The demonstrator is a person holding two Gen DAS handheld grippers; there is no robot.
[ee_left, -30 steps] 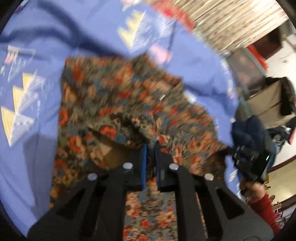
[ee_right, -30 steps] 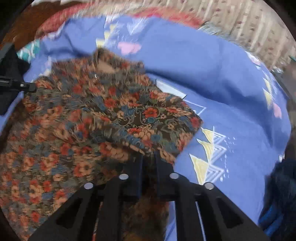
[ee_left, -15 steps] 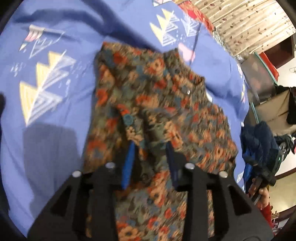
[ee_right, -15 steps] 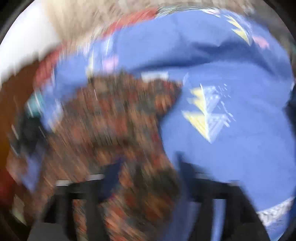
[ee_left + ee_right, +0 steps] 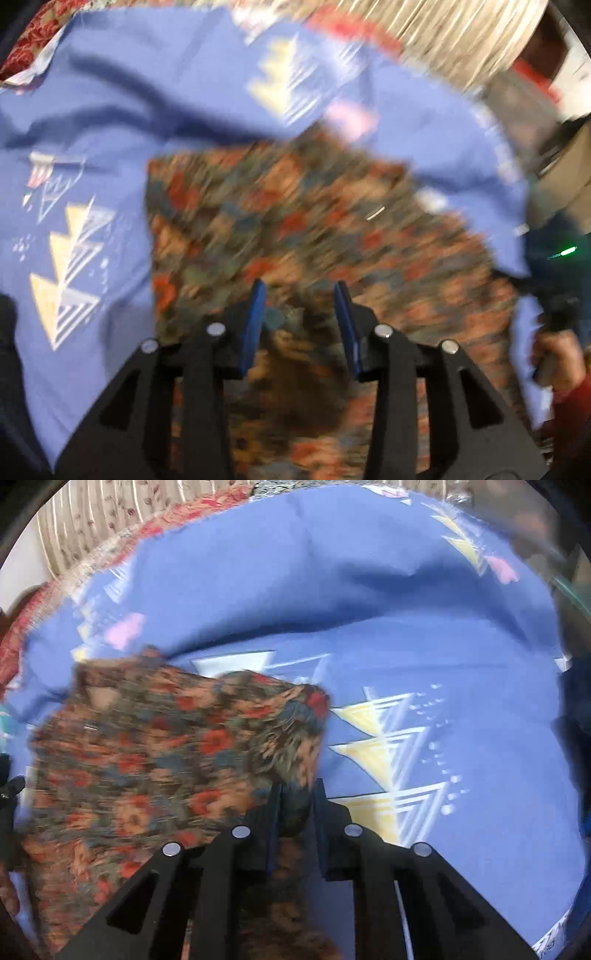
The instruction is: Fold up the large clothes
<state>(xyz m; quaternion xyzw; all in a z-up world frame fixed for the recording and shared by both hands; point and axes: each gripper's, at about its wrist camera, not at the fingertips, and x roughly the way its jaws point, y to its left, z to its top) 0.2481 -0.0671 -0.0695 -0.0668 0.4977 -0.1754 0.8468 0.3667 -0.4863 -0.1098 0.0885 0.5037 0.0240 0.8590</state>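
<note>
Two views to work from, both smeared by motion. From the left wrist, my left gripper has its blue pads spread wide with nothing between them; the floral garment lies directly ahead of and beneath the fingertips, spread across the blue bedsheet. Its left edge runs fairly straight just left of the gripper, and its far edge sits well ahead. Far to the right I can see a hand gripping the other tool at the cloth's right margin. I judge the cloth thin, soft and light: it will drape and slide instead of holding a crease, so I would take it at a hem or corner, pinching both layers together, not in the middle of a panel.

From the right wrist, my right gripper has its fingers drawn partway in, with a bunch of the floral garment sitting between them; the blur keeps me from telling whether the pads are actually biting, so I cannot call it held or loose. Most of the cloth lies ahead and to the left of this gripper, its nearest corner just beyond the fingertips, with bare bedsheet to the right. A bunched grip like this one could, I think, slip free on such limp fabric, and a flatter pinch on the edge would serve better.
</note>
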